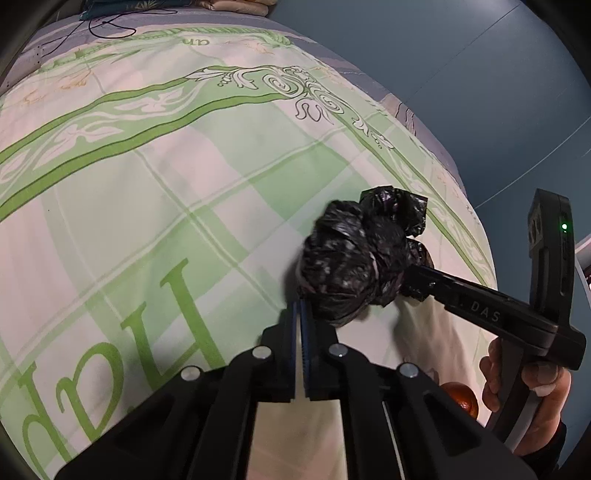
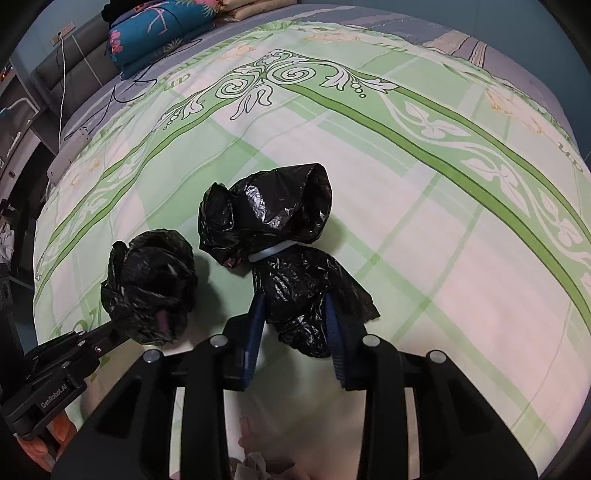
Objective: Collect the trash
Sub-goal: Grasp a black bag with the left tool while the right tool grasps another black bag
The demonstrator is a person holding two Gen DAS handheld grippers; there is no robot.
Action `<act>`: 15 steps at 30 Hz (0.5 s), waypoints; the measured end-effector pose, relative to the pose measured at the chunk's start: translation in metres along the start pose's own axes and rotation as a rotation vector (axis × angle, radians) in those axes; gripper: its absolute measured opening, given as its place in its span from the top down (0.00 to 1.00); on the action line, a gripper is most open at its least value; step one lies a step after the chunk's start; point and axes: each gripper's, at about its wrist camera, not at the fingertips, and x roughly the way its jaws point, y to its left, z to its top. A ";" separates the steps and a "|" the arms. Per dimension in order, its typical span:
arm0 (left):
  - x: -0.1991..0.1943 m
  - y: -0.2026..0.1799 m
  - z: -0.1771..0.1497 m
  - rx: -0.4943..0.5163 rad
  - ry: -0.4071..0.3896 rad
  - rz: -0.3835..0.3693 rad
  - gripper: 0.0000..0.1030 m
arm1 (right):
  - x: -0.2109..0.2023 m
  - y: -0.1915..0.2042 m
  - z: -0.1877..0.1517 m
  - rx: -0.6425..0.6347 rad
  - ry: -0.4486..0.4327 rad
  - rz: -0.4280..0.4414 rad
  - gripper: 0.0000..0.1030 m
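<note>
Green-and-white patterned bedding [image 2: 424,236] covers the bed that fills both wrist views, with a blue floor [image 1: 461,74] past its edge in the left view. From its own camera, the left gripper [image 1: 301,317] has its blue pads pressed flat together, pinching a fold at the bottom edge of a crumpled black plastic bag [image 1: 347,266] that bulges toward 1 o'clock from the tips. In the right view that same bundle sits at about 9 o'clock from the frame's centre. The right gripper [image 2: 293,325] has its blue pads closed onto the lower end of a second black bag [image 2: 280,236], whose crinkled plastic fills the gap between them; a pale band cinches this bag in the middle, and its upper part lies on the bedding toward 12 o'clock. A hand [image 1: 532,391] grips the right tool's handle at 4 o'clock in the left view. Folded blankets [image 2: 159,33] are stacked at 11 o'clock, far up the bed.
</note>
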 end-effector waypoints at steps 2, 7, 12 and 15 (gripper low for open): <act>0.002 0.001 0.000 -0.006 0.004 -0.001 0.99 | 0.000 0.000 0.000 -0.003 0.003 0.002 0.77; 0.001 0.000 -0.001 -0.001 0.003 -0.003 1.00 | -0.003 -0.005 0.000 0.003 -0.020 -0.019 0.85; -0.003 -0.003 0.001 0.005 -0.010 -0.011 1.00 | -0.018 -0.018 -0.003 0.030 -0.067 -0.044 0.87; -0.012 -0.008 0.002 0.022 -0.030 -0.028 1.00 | -0.033 -0.027 -0.008 0.049 -0.097 -0.059 0.87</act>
